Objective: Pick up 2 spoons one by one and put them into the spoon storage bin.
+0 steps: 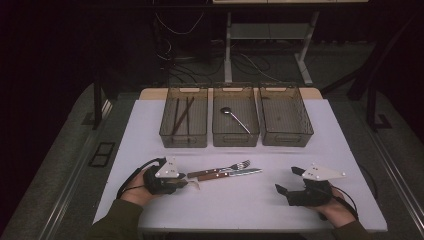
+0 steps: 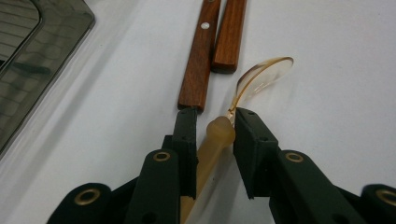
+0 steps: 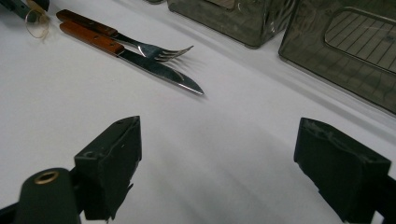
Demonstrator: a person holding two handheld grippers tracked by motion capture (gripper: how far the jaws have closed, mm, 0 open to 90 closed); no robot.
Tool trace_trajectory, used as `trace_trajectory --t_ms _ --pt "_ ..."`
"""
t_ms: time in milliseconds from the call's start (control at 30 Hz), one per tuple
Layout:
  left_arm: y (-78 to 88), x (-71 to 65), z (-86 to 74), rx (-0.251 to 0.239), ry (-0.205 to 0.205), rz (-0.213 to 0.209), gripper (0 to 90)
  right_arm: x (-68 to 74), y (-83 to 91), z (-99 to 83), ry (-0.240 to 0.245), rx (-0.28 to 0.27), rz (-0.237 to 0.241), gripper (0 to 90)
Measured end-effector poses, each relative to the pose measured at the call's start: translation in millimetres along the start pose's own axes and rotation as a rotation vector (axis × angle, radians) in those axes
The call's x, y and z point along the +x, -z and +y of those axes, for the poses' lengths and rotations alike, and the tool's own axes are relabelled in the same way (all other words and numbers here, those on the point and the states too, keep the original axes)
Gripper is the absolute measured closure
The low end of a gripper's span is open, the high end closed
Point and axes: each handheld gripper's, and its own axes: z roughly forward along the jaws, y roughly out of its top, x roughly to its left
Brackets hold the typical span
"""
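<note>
The left gripper (image 2: pixel 212 126) lies low on the tabletop (image 1: pixel 240 200) with its jaws around the handle of an amber plastic spoon (image 2: pixel 261 74). The right-hand pad in the left gripper view touches the handle; the other pad sits just beside it, and whether it presses I cannot tell. The spoon's bowl pokes out past the jaw tips, tilted on the tabletop. Just beyond the tips lie two wooden handles side by side, belonging to a fork (image 1: pixel 227 168) and a knife (image 1: pixel 235 173); the nearer handle end almost meets the left-hand jaw tip. In the high view both pieces run rightward from the left gripper (image 1: pixel 186 182) toward the tabletop's middle.

The right gripper (image 3: pixel 217 158) rests near the tabletop's right front, jaws wide apart with bare tabletop between them. It is well apart from the cutlery.

At the far edge stand three smoky bins in a row. The left bin (image 1: pixel 167 131) holds dark chopsticks (image 1: pixel 182 115), the middle bin (image 1: pixel 217 135) a metal spoon (image 1: pixel 235 120), and the right bin (image 1: pixel 305 131) nothing that I can make out.
</note>
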Motion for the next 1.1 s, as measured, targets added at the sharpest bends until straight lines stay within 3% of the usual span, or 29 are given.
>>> trace_trajectory --t_ms 333,533,767,1100 --pt "0.3 0.6 0.2 -0.01 -0.046 -0.024 75.5 -0.2 -1.4 -0.3 0.0 -0.001 0.004 15.3" --pt "1.3 -0.8 1.9 -0.012 -0.049 -0.034 76.2 -0.5 -0.9 -0.2 0.0 -0.001 0.004 15.3" --pt "7.8 3.2 3.7 -0.071 0.036 -0.049 76.5 -0.4 -0.5 0.0 -0.002 -0.001 0.003 15.3" --pt "14.6 8.4 6.4 -0.125 0.175 -0.037 76.5 -0.6 -1.4 -0.5 -0.006 -0.008 0.021 15.3"
